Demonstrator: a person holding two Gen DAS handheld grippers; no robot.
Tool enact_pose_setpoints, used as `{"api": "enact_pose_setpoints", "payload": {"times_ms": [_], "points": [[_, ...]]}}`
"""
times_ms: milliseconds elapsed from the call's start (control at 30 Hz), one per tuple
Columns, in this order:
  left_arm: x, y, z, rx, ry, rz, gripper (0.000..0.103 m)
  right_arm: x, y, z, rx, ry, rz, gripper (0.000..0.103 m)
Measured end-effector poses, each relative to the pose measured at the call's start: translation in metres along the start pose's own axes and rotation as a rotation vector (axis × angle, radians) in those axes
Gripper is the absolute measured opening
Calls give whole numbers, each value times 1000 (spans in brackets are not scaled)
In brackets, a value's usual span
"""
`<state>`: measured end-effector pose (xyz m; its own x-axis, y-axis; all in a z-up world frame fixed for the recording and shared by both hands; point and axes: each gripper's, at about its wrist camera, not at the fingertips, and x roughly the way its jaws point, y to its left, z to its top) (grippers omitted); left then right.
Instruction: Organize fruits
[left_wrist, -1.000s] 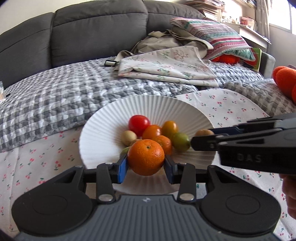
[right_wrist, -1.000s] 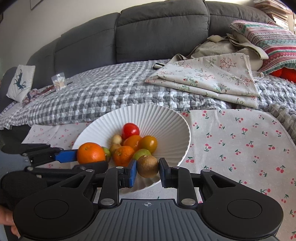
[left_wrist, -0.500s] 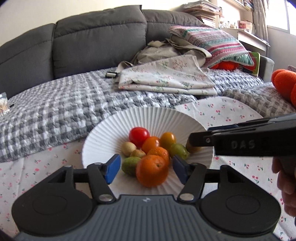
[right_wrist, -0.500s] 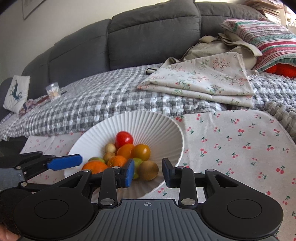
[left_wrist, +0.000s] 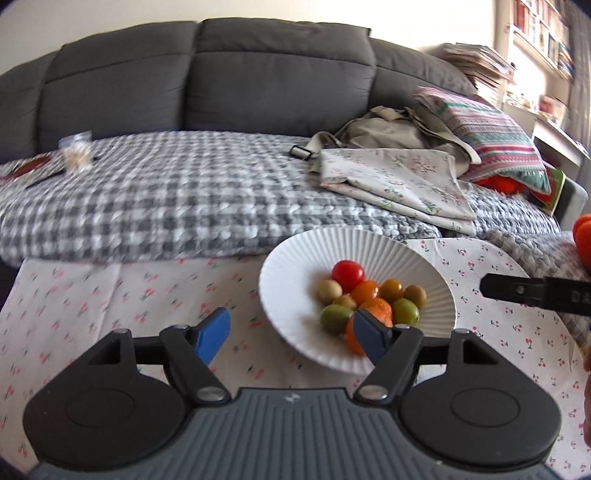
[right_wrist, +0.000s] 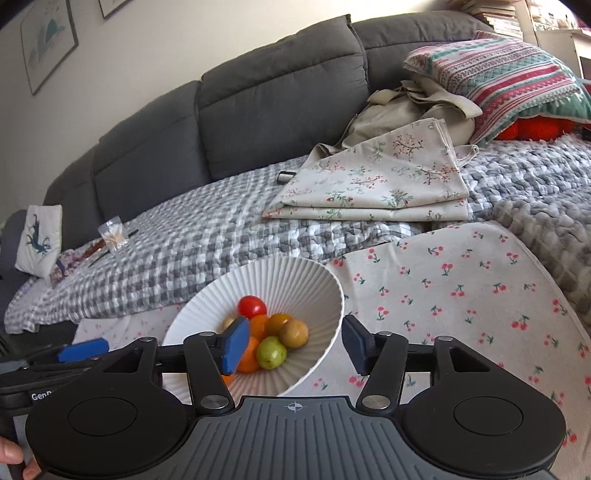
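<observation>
A white ribbed bowl (left_wrist: 295, 266) (right_wrist: 295, 280) stands on the cherry-print cloth (left_wrist: 110, 288) and holds several fruits: a red tomato (left_wrist: 347, 273) (right_wrist: 252, 306), orange ones, green ones (left_wrist: 335, 318) (right_wrist: 272, 352), a brown kiwi (left_wrist: 414, 294) (right_wrist: 293, 333) and an orange mandarin (left_wrist: 352, 338), partly behind my left finger. My left gripper (left_wrist: 290, 338) is open and empty, low and left of the bowl's front. My right gripper (right_wrist: 293, 345) is open and empty, its jaws straddling the bowl's near right rim. Each gripper shows at the edge of the other's view.
A grey checked blanket (left_wrist: 166, 199) covers the sofa behind. Folded floral cloth (right_wrist: 373, 181), a beige bag (left_wrist: 388, 129) and a striped pillow (right_wrist: 509, 74) lie at the back right. A small clear packet (right_wrist: 114, 236) lies at the far left.
Both grippers opened and let go: the mandarin and the kiwi now lie in the bowl. Both grippers drew back and rose; the left one shifted left.
</observation>
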<state>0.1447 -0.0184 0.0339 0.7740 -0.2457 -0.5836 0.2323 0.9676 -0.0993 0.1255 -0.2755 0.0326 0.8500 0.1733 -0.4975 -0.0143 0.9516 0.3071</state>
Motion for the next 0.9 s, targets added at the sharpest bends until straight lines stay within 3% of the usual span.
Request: {"api": "enact_pose_setpoints", "payload": {"times_ms": [367,433,667,900], "points": [[-61,4,-22,-71,-1,105,98,-52,40,-22,-67,-11,-5,74],[-71,4,-25,-75,-8,116,100,-65,43,-28,-69,-21,-8,80],[-97,0,-39,-81,-2,128,102,-106,46,-52,-34,-19,4,87],[-107,-9,-50,-73,21,156,102,-123,61,-68,-94,-28,-18,97]]}}
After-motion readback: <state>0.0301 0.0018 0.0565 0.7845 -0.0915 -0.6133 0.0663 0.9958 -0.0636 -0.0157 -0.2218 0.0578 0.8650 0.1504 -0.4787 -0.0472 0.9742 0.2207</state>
